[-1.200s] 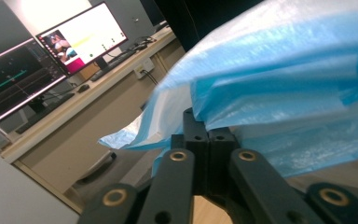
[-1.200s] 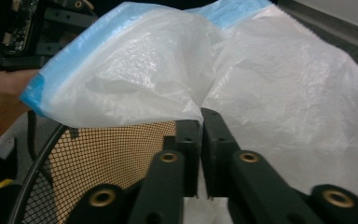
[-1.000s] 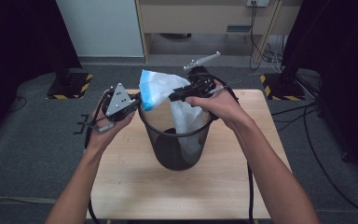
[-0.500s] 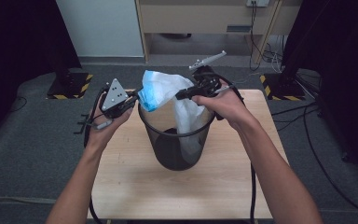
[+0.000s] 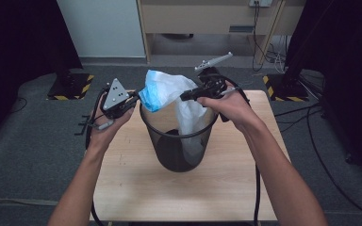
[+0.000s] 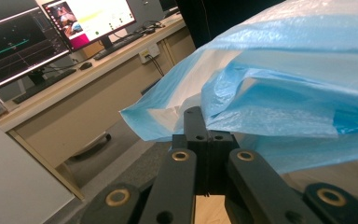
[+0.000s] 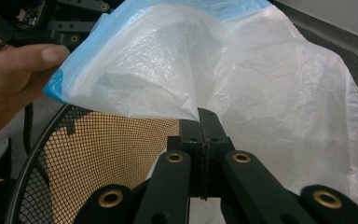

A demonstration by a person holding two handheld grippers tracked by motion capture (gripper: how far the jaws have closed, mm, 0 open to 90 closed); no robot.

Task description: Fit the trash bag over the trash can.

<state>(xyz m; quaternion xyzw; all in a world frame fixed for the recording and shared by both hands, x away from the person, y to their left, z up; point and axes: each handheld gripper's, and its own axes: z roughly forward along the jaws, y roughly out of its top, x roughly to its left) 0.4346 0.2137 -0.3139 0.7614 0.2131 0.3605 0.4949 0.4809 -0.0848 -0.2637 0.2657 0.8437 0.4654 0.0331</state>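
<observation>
Bag (image 5: pixel 169 89) film is clamped in both grippers, left gripper (image 5: pixel 131 100) and right gripper (image 5: pixel 188 95) each pinching its mouth above the mesh bin (image 5: pixel 179 141); its tail hangs inside, but the rim (image 5: pixel 152 126) still needs covering.

Overhead forward-down view; two close jaw-level views, sharing the bag (image 5: pixel 167 89)

The person's forearms are bare, with no sleeves on them; each hand carries a black gripper, the left gripper (image 5: pixel 133 100) topped by a grey three-cornered plate (image 5: pixel 115 92) dotted with small holes, the right gripper (image 5: pixel 187 96) bearing a grey perforated bar; black cables trail from both. Close up, the jaws are matte black linkage arms with brass-ringed pivots and small dark screws.
</observation>
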